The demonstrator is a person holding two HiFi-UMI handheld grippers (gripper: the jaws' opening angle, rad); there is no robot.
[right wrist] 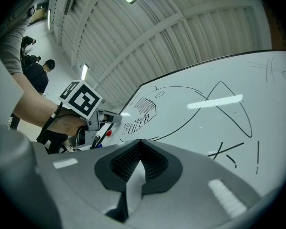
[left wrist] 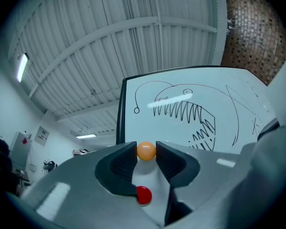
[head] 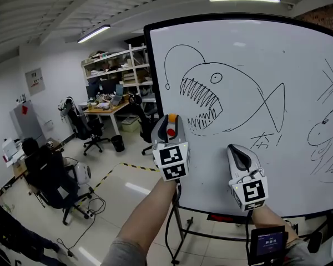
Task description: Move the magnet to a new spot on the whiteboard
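L gripper (head: 171,119): jaws part-open, tips clamped on the orange magnet (left wrist: 146,151). It's up in front of the whiteboard's (head: 255,54) left part, by the teeth of the fish sketch (head: 225,96); can't tell if the magnet touches the board. R gripper (head: 240,150): jaws closed together, nothing betw. them, lower and to the right, also pointed at the board.

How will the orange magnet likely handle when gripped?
The orange magnet looks round and glossy, so it could slip or roll from the left hand-held gripper. Fitting between the jaw tips, it is probably light.
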